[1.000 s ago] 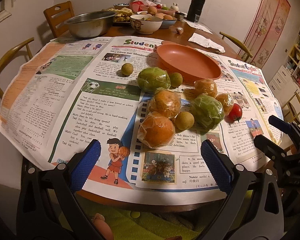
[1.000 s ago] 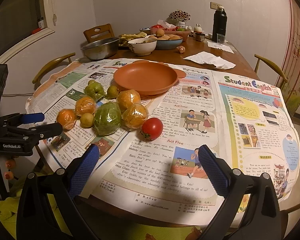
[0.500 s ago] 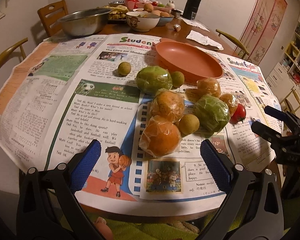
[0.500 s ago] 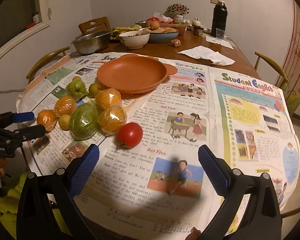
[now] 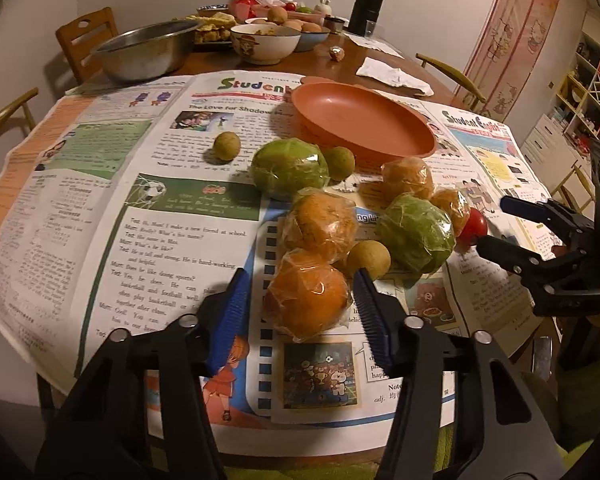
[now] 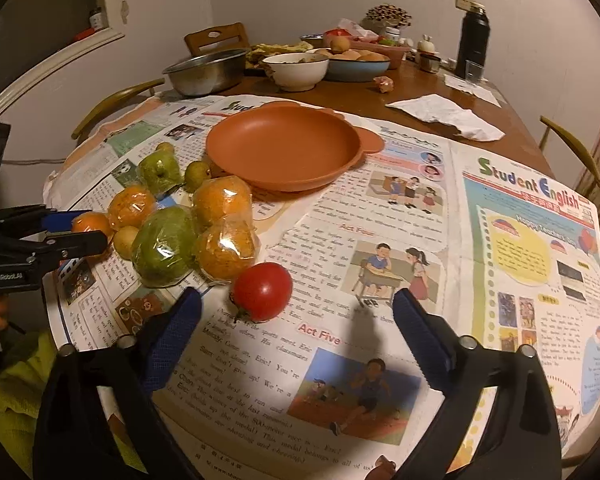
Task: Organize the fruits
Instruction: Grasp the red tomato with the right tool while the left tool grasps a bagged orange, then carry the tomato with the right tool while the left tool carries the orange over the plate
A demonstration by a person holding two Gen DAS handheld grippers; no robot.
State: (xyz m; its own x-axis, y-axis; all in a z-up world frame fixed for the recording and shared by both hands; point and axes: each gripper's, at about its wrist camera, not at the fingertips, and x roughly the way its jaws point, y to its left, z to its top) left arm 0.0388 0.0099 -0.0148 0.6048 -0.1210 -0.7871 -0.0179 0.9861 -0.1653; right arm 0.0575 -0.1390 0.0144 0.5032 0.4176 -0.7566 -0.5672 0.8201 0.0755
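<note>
Several plastic-wrapped oranges, green fruits and small round fruits lie clustered on newspaper in front of an empty terracotta plate [image 5: 360, 120] [image 6: 284, 148]. My left gripper [image 5: 300, 312] has its jaws closing around the nearest wrapped orange [image 5: 306, 300]. Its right pad is at the wrap and a gap shows at the left pad. In the right wrist view the left gripper [image 6: 84, 228] enters from the left by that orange [image 6: 90, 222]. My right gripper [image 6: 296, 320] [image 5: 492, 222] is closing with the red tomato [image 6: 262, 292] [image 5: 472, 226] between its jaws, untouched and nearer the left finger.
Newspaper [image 6: 420, 220] covers the near half of the round wooden table. At the far side stand a metal bowl [image 5: 144, 52], a white bowl [image 5: 266, 42], dishes of food, a black flask [image 5: 366, 2] and a crumpled napkin [image 5: 396, 78]. Chairs ring the table.
Both grippers' jaws have narrowed from wide open. The left one now brackets the nearest orange. The right one has moved in closer, so the tomato sits between its fingers.
</note>
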